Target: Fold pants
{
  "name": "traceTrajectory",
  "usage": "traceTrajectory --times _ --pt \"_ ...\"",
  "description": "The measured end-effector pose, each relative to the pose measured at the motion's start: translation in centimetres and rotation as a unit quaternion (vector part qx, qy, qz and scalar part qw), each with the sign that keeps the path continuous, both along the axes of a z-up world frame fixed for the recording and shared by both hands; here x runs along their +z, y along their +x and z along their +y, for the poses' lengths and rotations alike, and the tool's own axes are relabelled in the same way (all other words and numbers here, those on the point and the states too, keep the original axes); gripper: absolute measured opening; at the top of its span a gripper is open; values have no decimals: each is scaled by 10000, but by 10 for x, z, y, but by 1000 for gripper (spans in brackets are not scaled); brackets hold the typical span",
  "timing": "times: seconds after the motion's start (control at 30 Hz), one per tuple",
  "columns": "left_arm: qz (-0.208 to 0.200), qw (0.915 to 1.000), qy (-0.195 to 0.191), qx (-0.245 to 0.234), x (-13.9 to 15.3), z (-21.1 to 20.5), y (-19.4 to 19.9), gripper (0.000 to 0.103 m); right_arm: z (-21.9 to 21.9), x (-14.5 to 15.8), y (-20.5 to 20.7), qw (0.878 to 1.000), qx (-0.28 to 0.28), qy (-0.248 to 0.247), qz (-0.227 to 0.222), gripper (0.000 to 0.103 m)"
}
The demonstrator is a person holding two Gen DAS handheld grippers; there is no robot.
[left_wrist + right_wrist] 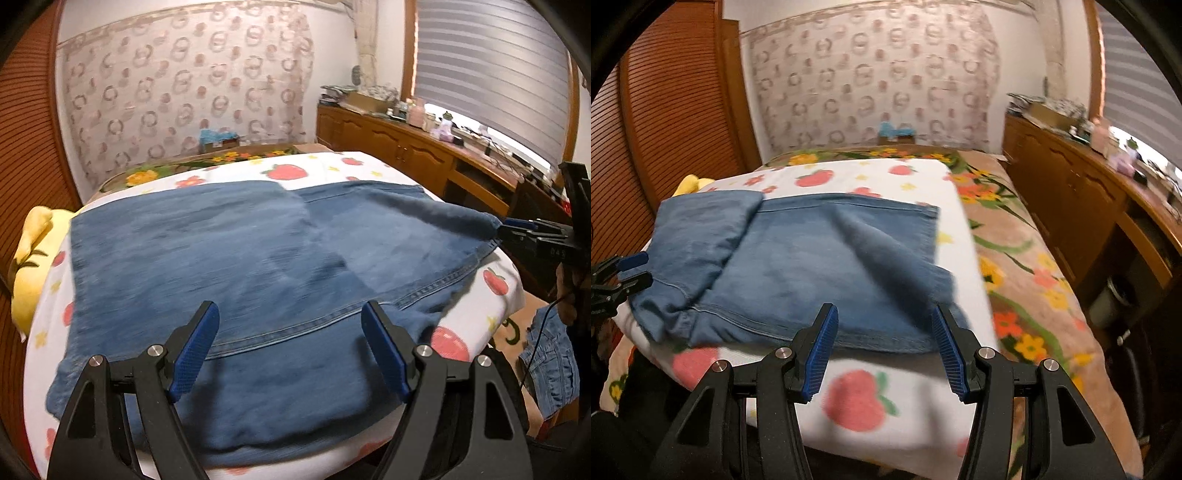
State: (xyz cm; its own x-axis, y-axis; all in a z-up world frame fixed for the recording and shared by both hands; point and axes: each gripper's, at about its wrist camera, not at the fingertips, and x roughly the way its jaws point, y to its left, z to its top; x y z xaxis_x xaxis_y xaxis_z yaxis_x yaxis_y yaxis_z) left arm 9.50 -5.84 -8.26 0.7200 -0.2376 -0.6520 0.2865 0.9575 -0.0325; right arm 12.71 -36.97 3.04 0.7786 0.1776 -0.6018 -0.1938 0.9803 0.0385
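Note:
Blue denim pants (240, 266) lie folded on a white strawberry-print blanket (295, 171) on the bed. My left gripper (290, 350) is open just above the pants' near edge, holding nothing. My right gripper (882, 343) is open at the pants' (820, 266) near hem, and its jaws are empty. In the left wrist view the right gripper (517, 227) shows at the far right, touching the pants' right corner. In the right wrist view the left gripper (631, 269) shows at the far left edge by the folded leg.
A yellow pillow (31, 258) lies at the bed's left side. A floral bedspread (1027, 266) lies under the blanket (857, 402). A wooden cabinet (399, 147) with clutter runs along the right wall. Another denim garment (554, 362) hangs low right. A louvred wooden door (665, 122) stands left.

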Motion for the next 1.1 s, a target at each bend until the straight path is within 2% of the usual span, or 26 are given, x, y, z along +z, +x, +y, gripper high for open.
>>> traceTrajectory --times 0.33,1.1 --pt "103 9997 104 -195 -3 -21 9 80 -9 -5 1 9994 -248 229 75 55" --pt "257 9996 -23 -93 -17 -15 5 80 -18 -20 24 9971 -242 624 366 54"
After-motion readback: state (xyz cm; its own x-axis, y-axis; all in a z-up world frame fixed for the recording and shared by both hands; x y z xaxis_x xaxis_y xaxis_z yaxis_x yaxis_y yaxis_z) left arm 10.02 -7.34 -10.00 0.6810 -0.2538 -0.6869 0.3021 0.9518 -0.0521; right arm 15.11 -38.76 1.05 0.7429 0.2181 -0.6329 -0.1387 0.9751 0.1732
